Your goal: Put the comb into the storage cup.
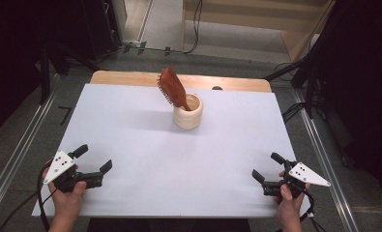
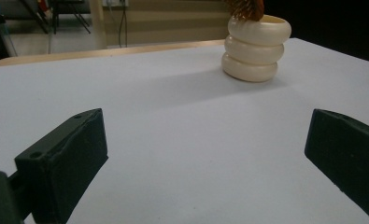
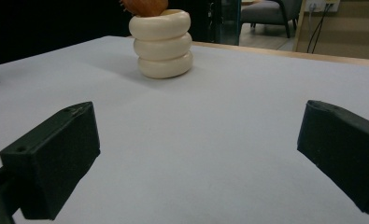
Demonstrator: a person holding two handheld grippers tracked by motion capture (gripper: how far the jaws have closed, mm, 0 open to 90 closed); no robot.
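A cream ribbed cup (image 1: pixel 188 113) stands upright toward the back middle of the white table top (image 1: pixel 130 125). A brown wooden hairbrush (image 1: pixel 173 88) rests in it, handle down, head leaning up and to the left. The cup (image 2: pixel 256 50) appears far ahead in the left gripper view, and the same cup (image 3: pixel 162 44) in the right gripper view. My left gripper (image 1: pixel 93 159) sits open at the near left corner, nothing between its jaws. My right gripper (image 1: pixel 267 166) sits open at the near right corner, also holding nothing. Both are far from the cup.
A wooden table edge (image 1: pixel 130 77) shows behind the white sheet. Metal rails (image 1: pixel 19 150) run along the floor on both sides, with cables (image 1: pixel 295 111) and dark stands at the right. Wide bare surface lies between the grippers and the cup.
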